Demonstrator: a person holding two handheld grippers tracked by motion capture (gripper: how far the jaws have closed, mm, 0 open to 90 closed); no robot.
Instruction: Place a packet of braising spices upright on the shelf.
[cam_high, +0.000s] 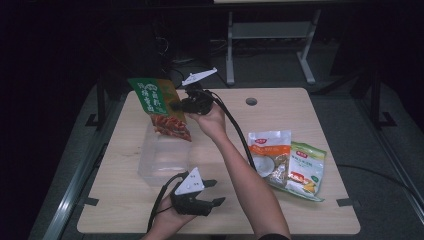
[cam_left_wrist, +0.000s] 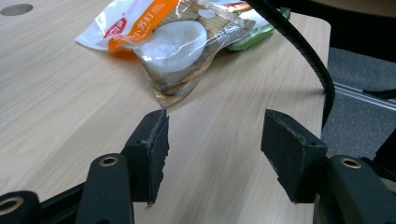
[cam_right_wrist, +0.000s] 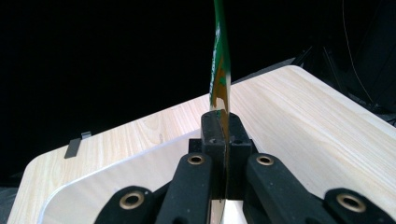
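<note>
Left claw (cam_high: 214, 192) at 6 o'clock, released and empty above the counter (cam_high: 300, 107), clear plastic bin (cam_high: 162, 157) beyond, right claw (cam_high: 176, 106) at 11 o'clock clenched on green snack bag (cam_high: 159, 106) over bin, two pouches (cam_high: 286, 162) at 3 o'clock.

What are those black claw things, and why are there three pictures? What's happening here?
A person holds a tool in each hand, a hand-held gripper with two black jaws that pinch like tongs. One picture looks down from above the wooden table. The other two come from small cameras riding on each gripper. The right hand-held gripper is pinched shut on a green snack bag, holding it above a clear plastic box. The left hand-held gripper is open with nothing between its jaws. Two more snack bags lie on the table: a white and orange one and a light green one.
</note>
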